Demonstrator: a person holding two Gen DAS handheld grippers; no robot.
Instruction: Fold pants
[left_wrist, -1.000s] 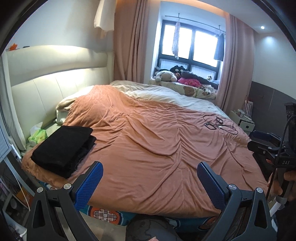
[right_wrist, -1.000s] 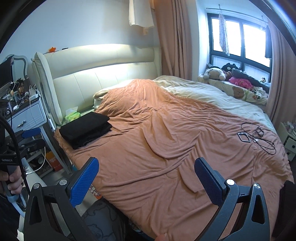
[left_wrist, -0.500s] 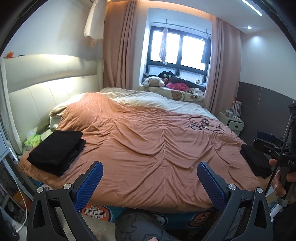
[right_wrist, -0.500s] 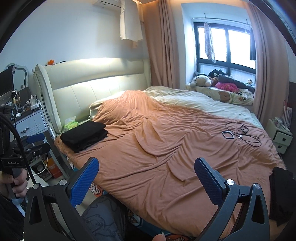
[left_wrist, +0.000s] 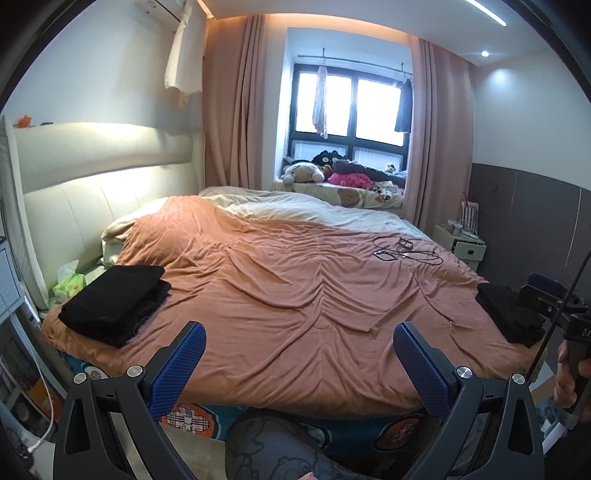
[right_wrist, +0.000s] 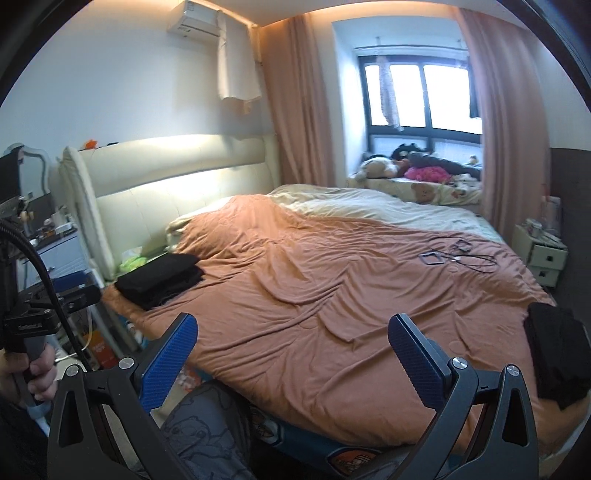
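With both grippers (left_wrist: 299, 363) (right_wrist: 291, 356) spread wide and empty, 1 folded stack (left_wrist: 114, 304) lay done while another dark pile (right_wrist: 557, 354) seemingly awaited folding.

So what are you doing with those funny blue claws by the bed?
A person holds a gripper in each hand, and both the left gripper and the right gripper are open and empty, held near the foot of the bed. One folded black stack lies near the headboard, and another dark pile of clothes sits at the bed's right edge. Nothing is being picked up right now.
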